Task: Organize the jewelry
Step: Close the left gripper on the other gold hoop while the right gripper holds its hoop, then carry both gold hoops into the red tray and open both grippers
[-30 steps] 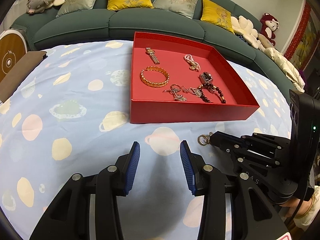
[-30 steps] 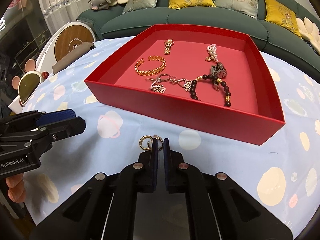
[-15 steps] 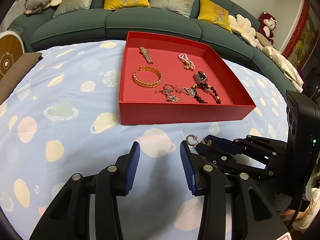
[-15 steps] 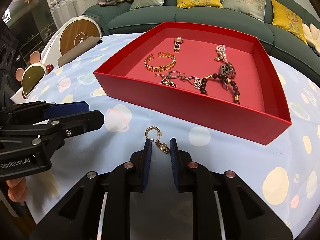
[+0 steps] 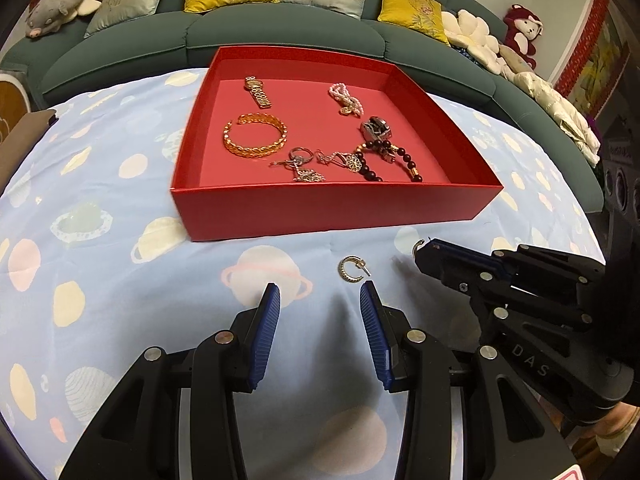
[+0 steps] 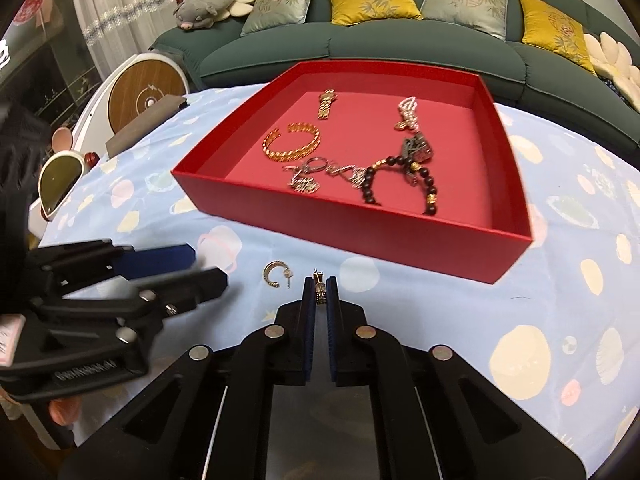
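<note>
Most of the sorting looks done: your red box (image 5: 332, 212) already holds a gold bangle (image 5: 255, 139), a watch (image 5: 258, 91), a pearl piece (image 5: 346, 98), a dark bead bracelet (image 5: 386, 156) and a tangle of silver charms (image 5: 308, 166). What remains, as far as you can see, is a pair of small gold earrings outside the box, on the planet-print cloth (image 5: 100, 184) in front of its near wall.

Your right gripper (image 6: 320, 294) has its jaws nearly closed, pinching one small earring (image 6: 319, 292) at the very tips; a bit of its hook pokes out past them, toward the box. Most of it is hidden between the pads, so its lie is hard to tell.

The other hoop earring (image 5: 352, 269) lies flat on the cloth, just ahead of your left gripper (image 5: 320, 304), whose jaws stand wide open and hold nothing. The hoop is a C shape, its gap toward your right gripper, with the post sticking out that way too, so its long axis runs roughly across the left gripper's view.

By my reckoning two drops into the box are left.
</note>
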Demonstrator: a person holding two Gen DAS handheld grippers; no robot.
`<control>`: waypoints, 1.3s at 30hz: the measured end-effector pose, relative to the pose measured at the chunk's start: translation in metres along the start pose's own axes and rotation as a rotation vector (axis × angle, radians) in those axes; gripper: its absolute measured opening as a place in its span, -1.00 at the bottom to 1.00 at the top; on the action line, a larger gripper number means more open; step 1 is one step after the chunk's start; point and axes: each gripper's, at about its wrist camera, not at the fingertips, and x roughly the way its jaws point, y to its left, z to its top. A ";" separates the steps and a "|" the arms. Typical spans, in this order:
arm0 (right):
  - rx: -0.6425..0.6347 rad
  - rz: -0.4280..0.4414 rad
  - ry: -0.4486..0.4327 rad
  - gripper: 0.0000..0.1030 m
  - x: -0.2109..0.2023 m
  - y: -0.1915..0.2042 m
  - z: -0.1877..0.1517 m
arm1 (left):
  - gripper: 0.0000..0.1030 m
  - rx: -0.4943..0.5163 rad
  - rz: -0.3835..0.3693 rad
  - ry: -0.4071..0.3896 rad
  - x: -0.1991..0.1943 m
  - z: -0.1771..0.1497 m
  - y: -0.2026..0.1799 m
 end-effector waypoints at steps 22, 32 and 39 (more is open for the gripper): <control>0.106 -0.019 -0.038 -0.91 -0.036 -0.057 -0.012 | -0.72 0.083 0.122 -0.045 0.035 0.010 -0.043; 0.136 -0.028 -0.069 -0.91 -0.052 -0.075 -0.013 | -0.72 0.091 0.056 -0.055 0.018 0.011 -0.056; 0.145 -0.030 -0.117 -0.91 -0.065 -0.082 0.002 | -0.72 0.063 0.001 -0.130 -0.012 0.034 -0.061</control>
